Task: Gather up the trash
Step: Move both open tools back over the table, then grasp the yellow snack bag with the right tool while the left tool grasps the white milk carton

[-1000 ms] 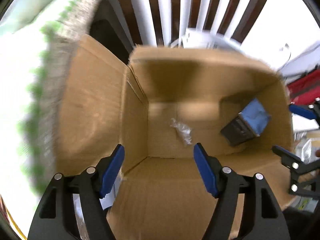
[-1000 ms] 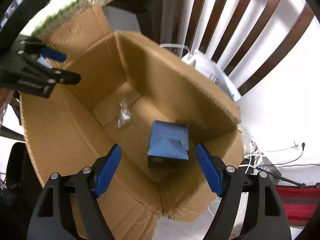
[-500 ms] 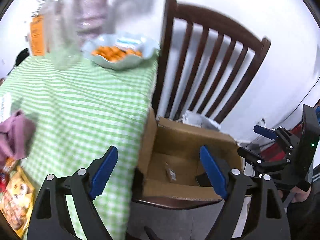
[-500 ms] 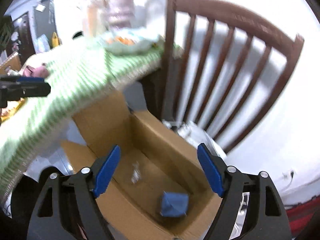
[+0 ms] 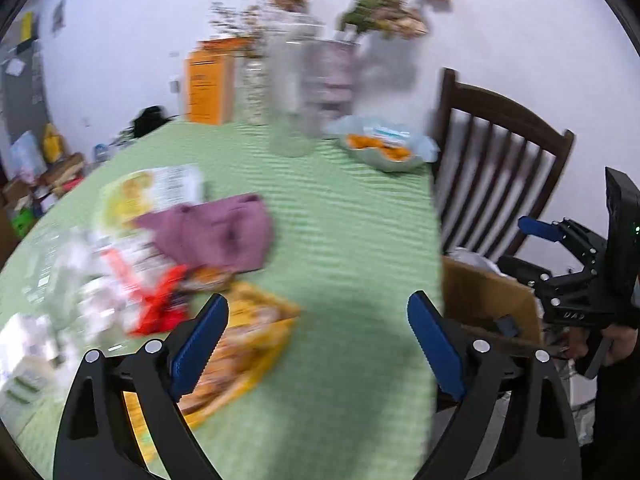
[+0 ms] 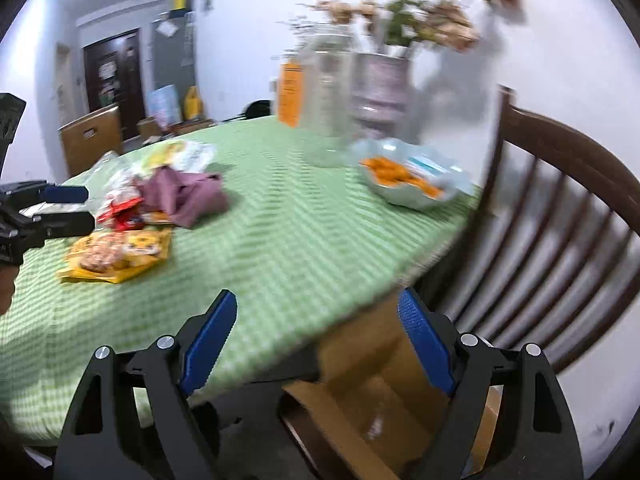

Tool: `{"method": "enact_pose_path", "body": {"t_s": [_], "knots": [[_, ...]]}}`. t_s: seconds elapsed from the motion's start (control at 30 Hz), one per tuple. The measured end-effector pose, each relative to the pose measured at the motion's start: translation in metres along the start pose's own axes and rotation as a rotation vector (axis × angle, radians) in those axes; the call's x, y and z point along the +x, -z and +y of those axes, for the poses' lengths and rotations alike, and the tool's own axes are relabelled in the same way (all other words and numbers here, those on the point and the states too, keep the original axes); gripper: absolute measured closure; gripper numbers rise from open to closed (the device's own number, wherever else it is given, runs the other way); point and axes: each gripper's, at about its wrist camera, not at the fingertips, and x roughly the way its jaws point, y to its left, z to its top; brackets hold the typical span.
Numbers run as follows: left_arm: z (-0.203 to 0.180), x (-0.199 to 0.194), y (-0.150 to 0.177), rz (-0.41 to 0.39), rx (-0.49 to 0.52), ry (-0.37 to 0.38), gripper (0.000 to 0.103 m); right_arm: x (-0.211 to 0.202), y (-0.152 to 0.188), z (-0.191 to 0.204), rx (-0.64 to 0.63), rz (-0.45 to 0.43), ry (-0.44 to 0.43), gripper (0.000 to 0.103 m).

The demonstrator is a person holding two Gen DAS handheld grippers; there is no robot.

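Note:
Trash lies in a heap at the table's left: a yellow snack bag [image 5: 240, 344] [image 6: 116, 256], a red wrapper [image 5: 160, 304] [image 6: 120, 208] and clear plastic, beside a purple cloth [image 5: 216, 232] [image 6: 184, 196]. The open cardboard box [image 5: 480, 296] [image 6: 380, 380] stands below the table edge, by the chair. My left gripper [image 5: 318, 304] hovers over the green cloth just right of the yellow bag; its jaws are opening, with nothing between them. My right gripper [image 6: 317, 296] is open and empty above the table edge and box. Each gripper shows in the other's view: right [image 5: 524, 246], left [image 6: 88, 207].
The round table [image 5: 340, 240] has a green checked cloth. At its far side stand a bowl of orange snacks [image 5: 384, 152] [image 6: 408, 184], a glass jar [image 5: 292, 92], a flower vase [image 6: 380, 88] and an orange carton [image 5: 208, 80]. A dark wooden chair [image 5: 500, 160] [image 6: 560, 220] stands behind the box.
Both grippers have risen out of the box and swung left over the table. The blue packet and clear scrap stay in the box. The left jaws stand wider.

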Motion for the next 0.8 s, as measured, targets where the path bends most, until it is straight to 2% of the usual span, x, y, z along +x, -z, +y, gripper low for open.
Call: {"method": "enact_pose_path", "body": {"t_s": [0.13, 0.47, 0.6, 0.8], "knots": [[0.053, -0.023, 0.015, 0.002, -0.057, -0.082, 0.013, 0.01, -0.011, 0.038, -0.052, 0.0, -0.056, 0.023], [0.136, -0.064, 0.046, 0.0, -0.139, -0.187, 0.013, 0.048, -0.027, 0.118, -0.129, 0.039, -0.169, 0.023], [0.163, -0.075, 0.056, 0.003, -0.158, -0.232, 0.013, 0.061, -0.028, 0.139, -0.14, 0.066, -0.196, 0.023], [0.203, -0.084, 0.075, 0.029, -0.192, -0.289, 0.009, 0.085, -0.026, 0.155, -0.086, 0.105, -0.224, 0.023]]}}
